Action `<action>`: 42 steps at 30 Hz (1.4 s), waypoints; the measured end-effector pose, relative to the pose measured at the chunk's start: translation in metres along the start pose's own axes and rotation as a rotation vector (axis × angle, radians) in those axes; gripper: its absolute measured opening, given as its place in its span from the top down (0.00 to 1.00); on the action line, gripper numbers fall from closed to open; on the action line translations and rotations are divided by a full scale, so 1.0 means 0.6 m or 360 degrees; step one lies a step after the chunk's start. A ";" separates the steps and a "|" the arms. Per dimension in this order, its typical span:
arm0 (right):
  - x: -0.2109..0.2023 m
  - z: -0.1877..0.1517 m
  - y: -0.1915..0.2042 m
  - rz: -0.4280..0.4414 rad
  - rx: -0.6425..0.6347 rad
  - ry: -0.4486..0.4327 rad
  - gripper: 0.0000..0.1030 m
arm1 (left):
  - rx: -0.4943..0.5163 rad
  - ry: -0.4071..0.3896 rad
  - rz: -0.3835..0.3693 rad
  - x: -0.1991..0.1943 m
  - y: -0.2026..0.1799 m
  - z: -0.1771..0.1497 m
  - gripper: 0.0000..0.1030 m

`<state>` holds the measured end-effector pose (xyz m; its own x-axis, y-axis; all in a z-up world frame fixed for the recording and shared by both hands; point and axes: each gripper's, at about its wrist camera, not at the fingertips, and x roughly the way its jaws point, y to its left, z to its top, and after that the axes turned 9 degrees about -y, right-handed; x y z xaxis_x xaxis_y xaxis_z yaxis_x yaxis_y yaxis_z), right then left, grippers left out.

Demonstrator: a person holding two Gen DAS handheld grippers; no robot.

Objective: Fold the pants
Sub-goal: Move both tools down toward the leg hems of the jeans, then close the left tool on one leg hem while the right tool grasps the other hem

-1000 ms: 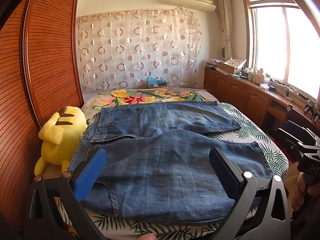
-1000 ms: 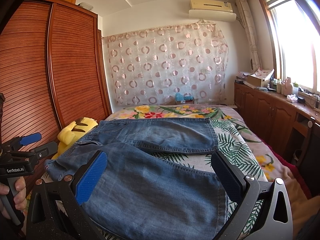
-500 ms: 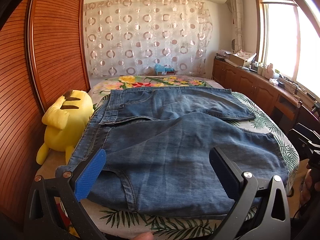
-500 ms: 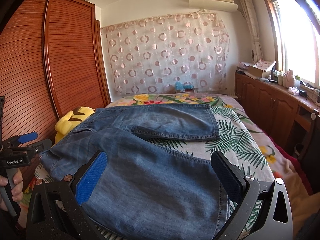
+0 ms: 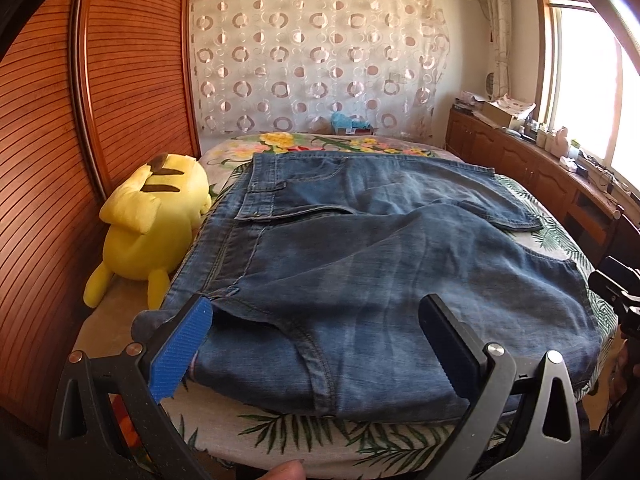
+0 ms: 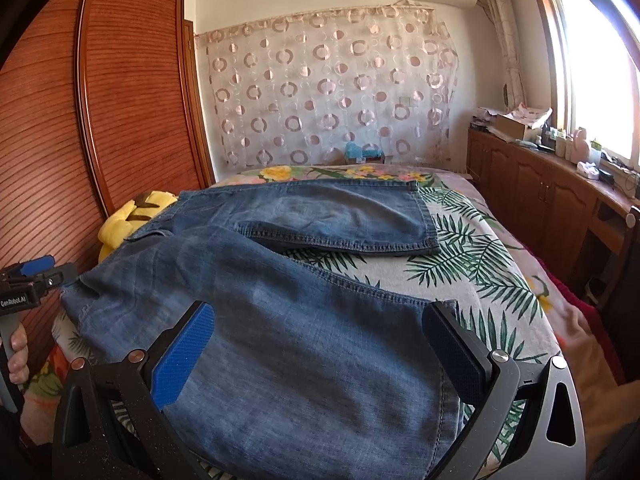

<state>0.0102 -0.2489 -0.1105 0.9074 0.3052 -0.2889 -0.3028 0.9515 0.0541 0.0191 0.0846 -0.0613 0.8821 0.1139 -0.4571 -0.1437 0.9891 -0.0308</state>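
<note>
We look out over a bed [image 5: 280, 436] dressed in a sheet printed with green palm fronds and bright flowers, set against a slatted wooden wardrobe [image 5: 132, 80] on one side and a low wooden cabinet run [image 6: 552, 196] under the window on the other, with a sheer curtain [image 5: 316, 64] patterned in rings hanging behind the headboard end. Spread across most of the bed lie the blue denim pants [image 5: 360, 280], flat on the sheet, waistband towards the wardrobe side and the two legs reaching across to the window side; the nearer leg lies close under both cameras, the farther leg [image 6: 332, 216] lies apart from it with a strip of leafy sheet showing between their hems. Beside the waistband, against the wardrobe, sits a yellow plush toy [image 5: 152, 228], touching the edge of the denim. Our left gripper [image 5: 316, 344] hovers at the near edge by the waistband end, its jaws spread wide with nothing between them; its blue pad [image 5: 182, 352] sits just at the corner of the cloth. Our right gripper [image 6: 316, 348] hangs over the nearer leg close to its hem, jaws likewise spread wide and empty. At the left rim of the right wrist view, a hand [image 6: 16, 354] grips the other tool's handle.
</note>
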 end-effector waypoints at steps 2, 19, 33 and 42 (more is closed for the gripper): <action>0.013 -0.002 0.002 0.0016 -0.0011 0.0043 0.00 | -0.0002 0.0011 0.0011 0.002 0.008 -0.004 0.00; 0.053 0.004 -0.006 0.0062 -0.0056 0.0292 0.00 | -0.0088 0.0140 0.0131 0.027 0.116 -0.061 0.00; 0.060 0.008 -0.004 0.0104 -0.0076 0.0301 0.00 | -0.0242 0.0198 0.0048 0.030 0.164 -0.087 0.35; 0.063 0.016 0.010 0.0169 -0.0105 0.0304 0.00 | -0.0326 0.0223 -0.0027 0.031 0.166 -0.094 0.51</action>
<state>0.0453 -0.2314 -0.1117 0.7997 0.3844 -0.4612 -0.4175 0.9081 0.0330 -0.0040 0.1802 -0.1229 0.8165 0.0693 -0.5732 -0.2300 0.9497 -0.2127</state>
